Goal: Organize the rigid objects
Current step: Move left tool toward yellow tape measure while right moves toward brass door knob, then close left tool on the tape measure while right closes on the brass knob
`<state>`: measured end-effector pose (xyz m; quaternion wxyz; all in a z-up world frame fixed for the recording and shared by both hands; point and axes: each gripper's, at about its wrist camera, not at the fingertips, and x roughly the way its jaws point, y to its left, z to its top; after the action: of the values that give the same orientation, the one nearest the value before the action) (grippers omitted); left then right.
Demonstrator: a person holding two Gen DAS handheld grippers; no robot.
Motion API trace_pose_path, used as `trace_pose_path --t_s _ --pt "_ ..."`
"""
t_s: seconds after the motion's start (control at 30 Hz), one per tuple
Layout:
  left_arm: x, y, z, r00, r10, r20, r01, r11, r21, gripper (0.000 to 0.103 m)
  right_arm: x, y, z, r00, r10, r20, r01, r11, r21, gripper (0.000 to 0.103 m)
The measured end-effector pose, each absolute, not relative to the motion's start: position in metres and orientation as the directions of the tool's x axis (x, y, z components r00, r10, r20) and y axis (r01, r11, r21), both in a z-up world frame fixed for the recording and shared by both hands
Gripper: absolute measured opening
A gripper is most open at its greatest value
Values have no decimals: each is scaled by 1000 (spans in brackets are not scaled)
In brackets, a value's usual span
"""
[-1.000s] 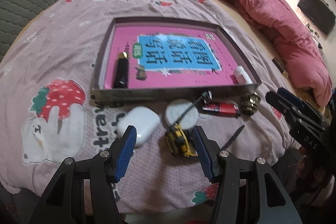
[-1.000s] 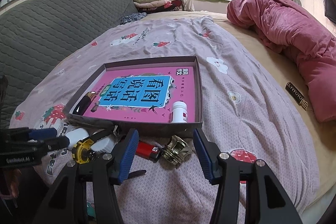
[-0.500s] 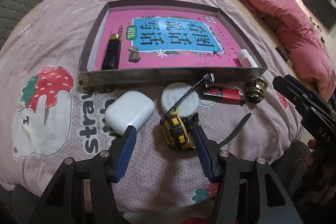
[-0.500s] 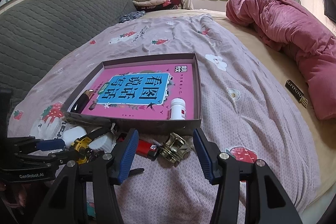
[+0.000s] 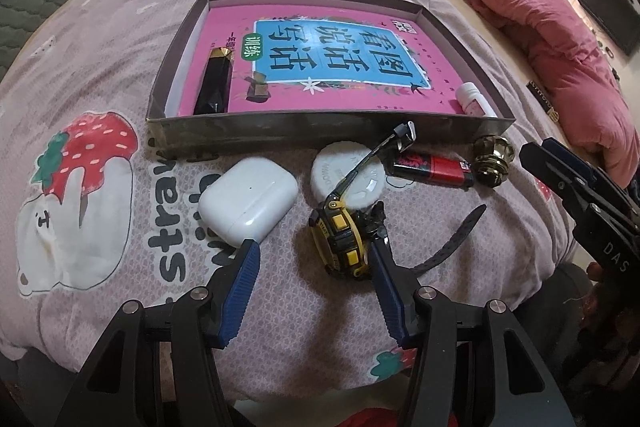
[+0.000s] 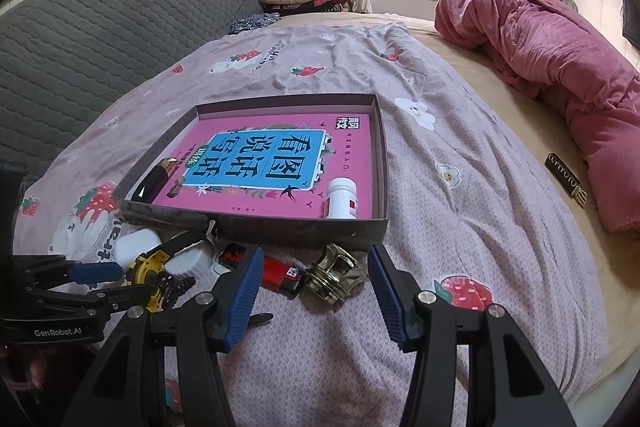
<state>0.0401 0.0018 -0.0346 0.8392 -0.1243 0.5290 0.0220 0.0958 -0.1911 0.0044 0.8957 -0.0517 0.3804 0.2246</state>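
Left wrist: closed in on watch (image 5: 340,239) since earlier frame. Left gripper (image 5: 314,263) spread, empty; watch just ahead, strap running away toward tray (image 5: 320,131).
Right wrist: right gripper (image 6: 312,287) spread, empty, farther off.

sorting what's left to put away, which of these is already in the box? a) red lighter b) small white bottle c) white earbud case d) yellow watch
b: the small white bottle lies inside the box, at its near right corner, while the red lighter, white earbud case and yellow watch lie on the bedspread in front of it.
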Motion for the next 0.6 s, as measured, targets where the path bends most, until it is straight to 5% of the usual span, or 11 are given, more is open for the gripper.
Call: trace_pose_path --t_s 0.6 --pt "43 7 -46 410 -115 -905 -193 959 -209 53 109 -203 -16 562 358 -746 -482 874 56 54"
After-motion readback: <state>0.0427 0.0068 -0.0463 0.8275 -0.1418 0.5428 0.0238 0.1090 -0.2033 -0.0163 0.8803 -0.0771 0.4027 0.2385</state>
